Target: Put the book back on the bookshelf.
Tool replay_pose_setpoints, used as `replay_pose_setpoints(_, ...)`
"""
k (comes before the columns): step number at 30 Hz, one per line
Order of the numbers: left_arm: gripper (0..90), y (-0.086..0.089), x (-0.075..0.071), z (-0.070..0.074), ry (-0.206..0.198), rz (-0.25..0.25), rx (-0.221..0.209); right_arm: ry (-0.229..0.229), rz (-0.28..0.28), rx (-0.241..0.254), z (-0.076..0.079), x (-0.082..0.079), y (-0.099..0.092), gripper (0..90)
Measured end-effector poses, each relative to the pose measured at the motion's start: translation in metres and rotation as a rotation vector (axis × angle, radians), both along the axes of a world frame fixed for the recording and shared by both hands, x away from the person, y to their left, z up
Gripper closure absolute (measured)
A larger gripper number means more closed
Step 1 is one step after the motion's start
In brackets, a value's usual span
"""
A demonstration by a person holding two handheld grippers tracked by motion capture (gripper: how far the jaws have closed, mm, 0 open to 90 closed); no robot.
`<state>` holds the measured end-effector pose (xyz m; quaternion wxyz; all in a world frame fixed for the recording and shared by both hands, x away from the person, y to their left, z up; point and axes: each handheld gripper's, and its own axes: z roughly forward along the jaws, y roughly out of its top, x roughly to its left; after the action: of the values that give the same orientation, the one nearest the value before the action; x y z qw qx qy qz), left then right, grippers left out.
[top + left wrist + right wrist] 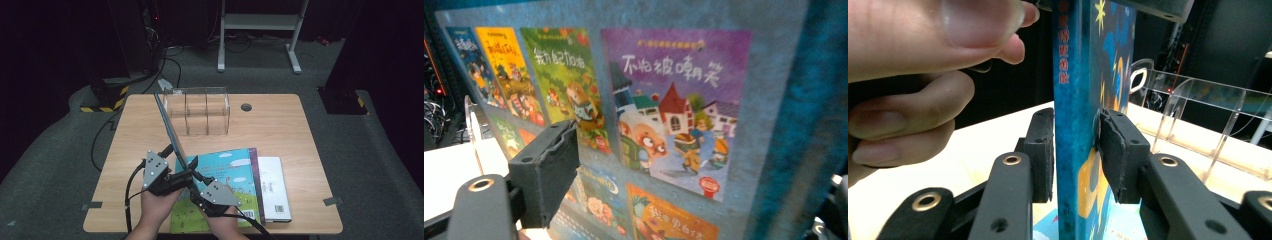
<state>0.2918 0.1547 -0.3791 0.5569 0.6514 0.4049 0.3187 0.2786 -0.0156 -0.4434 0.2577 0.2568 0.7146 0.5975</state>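
Observation:
A thin picture book stands on edge, leaning up toward the back left. Its teal spine sits between the pads of my right gripper, which press on both covers low on the book. In the high view my right gripper comes in from the lower right. My left gripper is beside it on the left. In the left gripper view the back cover with several small cover pictures faces me. My left gripper stands wide around the book, its left pad just in front of the cover.
A teal picture book lies flat near the front edge on top of a white book. A clear acrylic divider rack stands at the back middle. A round cable hole is behind it. A hand is close on the left.

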Motion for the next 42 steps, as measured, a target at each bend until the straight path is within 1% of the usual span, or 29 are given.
replay_pose_setpoints(3, 21.4, 0.002, -0.001, -0.002, -0.003, 0.002, 0.007, 0.014, 0.011, -0.009, -0.001, -0.001, 0.0, 63.5)
replay_pose_setpoints(4, 21.5, 0.002, -0.001, -0.002, -0.004, 0.004, 0.006, 0.019, 0.025, -0.011, -0.001, -0.001, -0.001, 60.1)
replay_pose_setpoints(6, 21.6, 0.003, -0.002, -0.003, -0.007, 0.008, 0.012, 0.028, 0.054, -0.006, -0.001, -0.004, -0.004, 57.5)
replay_pose_setpoints(8, 21.6, 0.004, -0.002, -0.003, -0.009, 0.006, 0.018, 0.031, 0.064, -0.001, 0.0, -0.009, -0.008, 56.0)
replay_pose_setpoints(11, 21.6, 0.004, -0.002, -0.003, -0.01, 0.003, 0.02, 0.032, 0.068, 0.001, 0.0, -0.016, -0.018, 54.7)
replay_pose_setpoints(13, 21.6, 0.004, -0.002, -0.003, -0.011, 0.003, 0.017, 0.032, 0.068, 0.003, 0.002, -0.021, -0.028, 52.9)
replay_pose_setpoints(15, 21.6, 0.004, -0.003, -0.004, -0.014, 0.004, 0.017, 0.021, 0.053, -0.002, 0.003, -0.026, -0.038, 51.9)
replay_pose_setpoints(16, 21.7, 0.004, -0.003, -0.004, -0.014, 0.004, 0.017, 0.021, 0.053, -0.002, 0.003, -0.026, -0.038, 51.9)
replay_pose_setpoints(17, 21.9, 0.004, -0.003, -0.004, -0.016, 0.006, 0.017, 0.008, 0.028, -0.006, 0.006, -0.027, -0.051, 50.4)
replay_pose_setpoints(18, 22.3, 0.004, -0.004, -0.005, -0.019, 0.007, 0.02, 0.001, 0.009, -0.011, 0.008, -0.027, -0.058, 50.1)
replay_pose_setpoints(21, 24.0, 0.004, -0.005, -0.005, -0.025, 0.005, 0.03, -0.018, -0.065, -0.03, 0.011, -0.021, -0.084, 50.0)
replay_pose_setpoints(22, 24.5, 0.004, -0.005, -0.005, -0.025, 0.005, 0.03, -0.018, -0.065, -0.03, 0.011, -0.021, -0.084, 50.0)
replay_pose_setpoints(23, 25.0, 0.005, -0.005, -0.005, -0.025, -0.001, 0.029, -0.042, -0.134, -0.086, 0.012, -0.014, -0.104, 49.9)
replay_pose_setpoints(24, 25.5, 0.005, -0.005, -0.005, -0.025, -0.005, 0.03, -0.049, -0.174, -0.117, 0.011, -0.01, -0.115, 49.5)
replay_pose_setpoints(26, 27.2, 0.006, -0.006, -0.005, -0.027, -0.009, 0.034, -0.034, -0.256, -0.146, 0.007, -0.001, -0.137, 48.7)
replay_pose_setpoints(27, 28.2, 0.006, -0.006, -0.005, -0.027, -0.009, 0.034, -0.034, -0.256, -0.146, 0.007, -0.001, -0.137, 48.7)
replay_pose_setpoints(28, 29.2, 0.006, -0.007, -0.005, -0.033, -0.013, 0.048, -0.015, -0.326, -0.114, -0.004, 0.005, -0.159, 49.3)
replay_pose_setpoints(30, 30.9, 0.007, -0.007, -0.005, -0.037, -0.019, 0.056, 0.012, -0.362, -0.148, -0.014, 0.013, -0.174, 48.9)
replay_pose_setpoints(31, 32.0, 0.008, -0.007, -0.005, -0.036, -0.024, 0.053, 0.021, -0.389, -0.146, -0.019, 0.015, -0.181, 49.1)
replay_pose_setpoints(33, 34.1, 0.009, -0.007, -0.005, -0.037, -0.034, 0.06, 0.063, -0.416, -0.12, -0.025, 0.021, -0.193, 49.1)
replay_pose_setpoints(35, 37.0, 0.009, -0.008, -0.005, -0.04, -0.042, 0.066, 0.086, -0.441, -0.117, -0.029, 0.025, -0.2, 49.2)
replay_pose_setpoints(37, 40.5, 0.011, -0.008, -0.005, -0.044, -0.034, 0.053, 0.096, -0.456, -0.123, -0.032, 0.027, -0.204, 49.5)
replay_pose_setpoints(38, 41.8, 0.011, -0.008, -0.005, -0.044, -0.034, 0.053, 0.108, -0.461, -0.119, -0.033, 0.028, -0.206, 49.5)
replay_pose_setpoints(40, 44.6, 0.013, -0.009, -0.006, -0.043, -0.032, 0.049, 0.118, -0.463, -0.112, -0.035, 0.028, -0.208, 49.7)
replay_pose_setpoints(41, 46.2, 0.015, -0.01, -0.006, -0.043, -0.03, 0.04, 0.122, -0.463, -0.111, -0.035, 0.028, -0.208, 49.7)
replay_pose_setpoints(42, 48.0, 0.016, -0.011, -0.007, -0.051, -0.018, 0.03, 0.122, -0.462, -0.105, -0.034, 0.028, -0.208, 49.8)
